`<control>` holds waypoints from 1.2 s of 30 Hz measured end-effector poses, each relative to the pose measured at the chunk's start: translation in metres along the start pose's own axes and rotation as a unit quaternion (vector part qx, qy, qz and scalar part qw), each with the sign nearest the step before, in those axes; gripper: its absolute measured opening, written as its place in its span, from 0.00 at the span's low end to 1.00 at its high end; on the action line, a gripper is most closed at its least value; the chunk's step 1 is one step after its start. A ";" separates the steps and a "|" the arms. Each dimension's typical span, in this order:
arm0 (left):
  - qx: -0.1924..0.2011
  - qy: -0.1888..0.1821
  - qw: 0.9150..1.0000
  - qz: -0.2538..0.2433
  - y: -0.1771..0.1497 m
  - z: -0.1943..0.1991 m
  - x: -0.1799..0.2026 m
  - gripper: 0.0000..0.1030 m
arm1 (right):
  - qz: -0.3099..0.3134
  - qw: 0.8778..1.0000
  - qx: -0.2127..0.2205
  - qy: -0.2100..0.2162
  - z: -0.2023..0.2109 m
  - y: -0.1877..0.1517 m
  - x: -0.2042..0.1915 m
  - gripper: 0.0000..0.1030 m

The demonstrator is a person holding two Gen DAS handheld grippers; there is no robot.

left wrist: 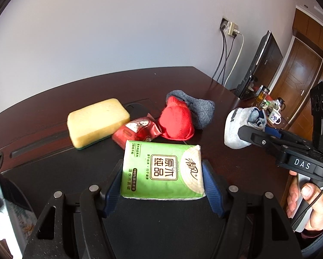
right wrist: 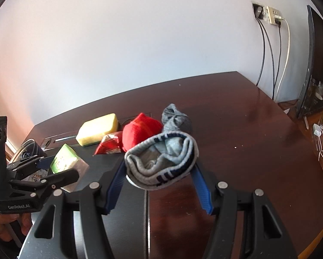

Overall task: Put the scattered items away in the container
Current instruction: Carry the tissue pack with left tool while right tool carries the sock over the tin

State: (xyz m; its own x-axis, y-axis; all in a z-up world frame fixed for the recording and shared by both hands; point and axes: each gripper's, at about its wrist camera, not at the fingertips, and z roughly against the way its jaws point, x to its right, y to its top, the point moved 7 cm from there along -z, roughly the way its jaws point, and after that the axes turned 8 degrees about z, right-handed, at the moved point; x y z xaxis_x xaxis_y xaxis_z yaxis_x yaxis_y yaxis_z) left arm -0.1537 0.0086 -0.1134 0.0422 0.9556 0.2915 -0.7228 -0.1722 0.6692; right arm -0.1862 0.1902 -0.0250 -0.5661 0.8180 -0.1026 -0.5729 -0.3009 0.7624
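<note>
My left gripper (left wrist: 161, 167) is shut on a green tissue pack (left wrist: 163, 172), its blue pads pressing both long sides. In the right wrist view this gripper (right wrist: 53, 169) and the tissue pack (right wrist: 64, 160) show at the left. My right gripper (right wrist: 159, 170) is shut on a rolled light-grey sock (right wrist: 161, 157) with dark stripes; the left wrist view shows that gripper (left wrist: 251, 132) and the rolled sock (left wrist: 234, 129) at the right. On the table lie a yellow sponge (left wrist: 96, 122), a red snack packet (left wrist: 137, 131), a red sock (left wrist: 176, 123) and a dark-grey sock (left wrist: 197, 110).
A round-rimmed container (right wrist: 29, 147) sits at the far left, partly hidden behind the left gripper. A monitor (left wrist: 258, 64), wall cables (left wrist: 224, 49), a mug (left wrist: 274, 116) and bottles stand at the right. A dark mat (left wrist: 60, 172) covers the near table. A hand (left wrist: 306, 202) holds the right grip.
</note>
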 end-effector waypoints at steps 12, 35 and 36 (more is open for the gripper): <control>0.031 0.002 0.999 0.017 -0.001 0.042 -0.020 0.67 | 0.016 1.000 0.011 0.012 0.012 0.008 -0.029 0.59; 0.088 0.016 0.994 0.060 -0.013 0.123 -0.069 0.67 | 0.059 0.997 0.026 0.036 0.031 0.016 -0.103 0.59; 0.091 0.017 0.994 0.061 -0.013 0.126 -0.071 0.67 | 0.062 0.997 0.026 0.037 0.031 0.016 -0.106 0.59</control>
State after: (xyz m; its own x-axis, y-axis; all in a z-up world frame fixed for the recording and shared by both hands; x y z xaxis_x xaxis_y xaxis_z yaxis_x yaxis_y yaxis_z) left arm -0.0603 -0.0874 -0.0563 -0.0639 0.9318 0.3574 -0.5850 -0.3251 0.7430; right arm -0.1171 0.1138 0.0180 -0.6735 0.7373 -0.0516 -0.4655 -0.3690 0.8045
